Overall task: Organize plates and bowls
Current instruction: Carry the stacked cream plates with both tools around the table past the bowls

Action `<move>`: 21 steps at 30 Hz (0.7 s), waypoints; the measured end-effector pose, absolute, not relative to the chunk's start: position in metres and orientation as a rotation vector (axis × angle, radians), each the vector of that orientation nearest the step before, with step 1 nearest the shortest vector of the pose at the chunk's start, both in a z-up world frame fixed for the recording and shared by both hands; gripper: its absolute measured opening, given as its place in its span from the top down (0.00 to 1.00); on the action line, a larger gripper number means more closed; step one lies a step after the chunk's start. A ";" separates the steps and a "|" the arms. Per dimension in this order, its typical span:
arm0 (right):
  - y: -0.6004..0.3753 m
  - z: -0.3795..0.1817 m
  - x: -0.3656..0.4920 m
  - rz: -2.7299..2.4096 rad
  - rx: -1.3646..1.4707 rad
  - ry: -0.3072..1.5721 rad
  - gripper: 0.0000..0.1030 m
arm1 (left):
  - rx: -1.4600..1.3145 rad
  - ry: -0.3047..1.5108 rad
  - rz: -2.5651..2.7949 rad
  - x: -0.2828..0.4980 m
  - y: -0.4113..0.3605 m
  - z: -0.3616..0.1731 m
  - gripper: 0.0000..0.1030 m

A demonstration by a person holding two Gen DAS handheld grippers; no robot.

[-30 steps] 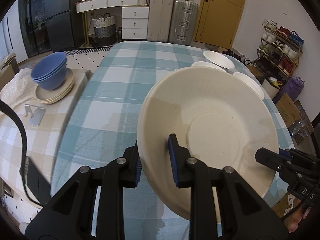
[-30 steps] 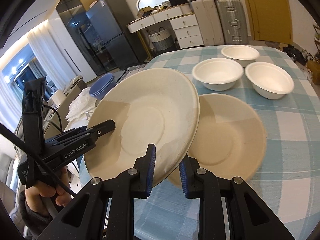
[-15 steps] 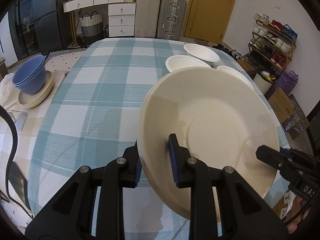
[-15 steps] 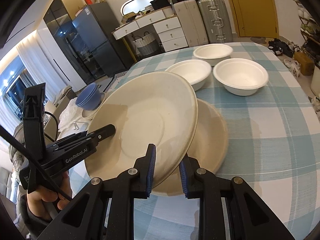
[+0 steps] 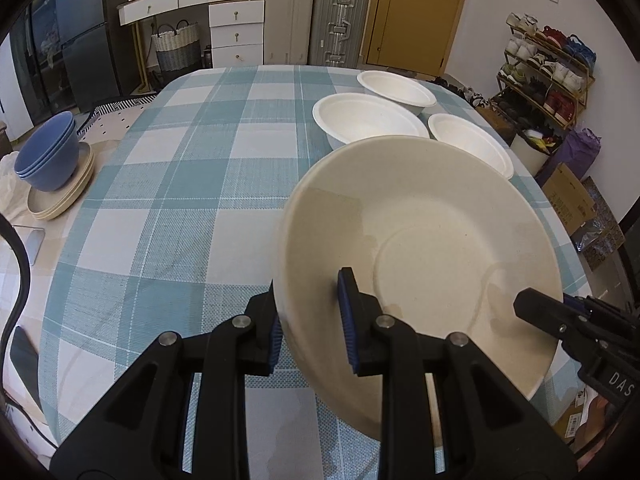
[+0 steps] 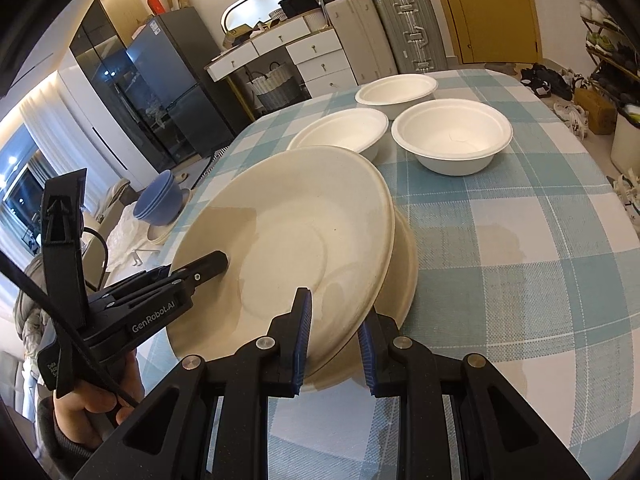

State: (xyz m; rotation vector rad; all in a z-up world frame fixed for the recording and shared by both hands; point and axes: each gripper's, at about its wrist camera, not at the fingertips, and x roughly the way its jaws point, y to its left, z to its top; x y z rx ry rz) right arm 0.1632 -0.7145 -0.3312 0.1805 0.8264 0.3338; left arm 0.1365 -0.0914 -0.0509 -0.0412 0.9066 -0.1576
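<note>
Gripping cream plate (image 5: 420, 236), both tongs (image 5: 310, 322)

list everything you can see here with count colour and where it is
held plate: 1, cream, tilted above the table, gripped at two rim spots
second plate: 1, cream, on the table under the held one
white bowls: 3, white, far side of the table
table: 1, teal and white check cloth
blue bowls: stack, blue, on cream plates on a side surface at left
suitcases: 2, cream and silver, by the yellow door
left gripper: 1, black, shut on the held plate's rim
right gripper: 1, black, shut on the held plate's rim
</note>
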 end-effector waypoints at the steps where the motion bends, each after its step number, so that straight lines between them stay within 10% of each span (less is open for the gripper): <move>1: -0.715 -0.332 0.164 0.329 0.183 0.828 0.78 | -0.038 0.907 -0.159 0.138 -0.092 -0.053 0.79; 21: -0.716 -0.342 0.168 0.319 0.181 0.843 0.78 | 0.028 0.897 -0.141 0.136 -0.099 -0.062 0.78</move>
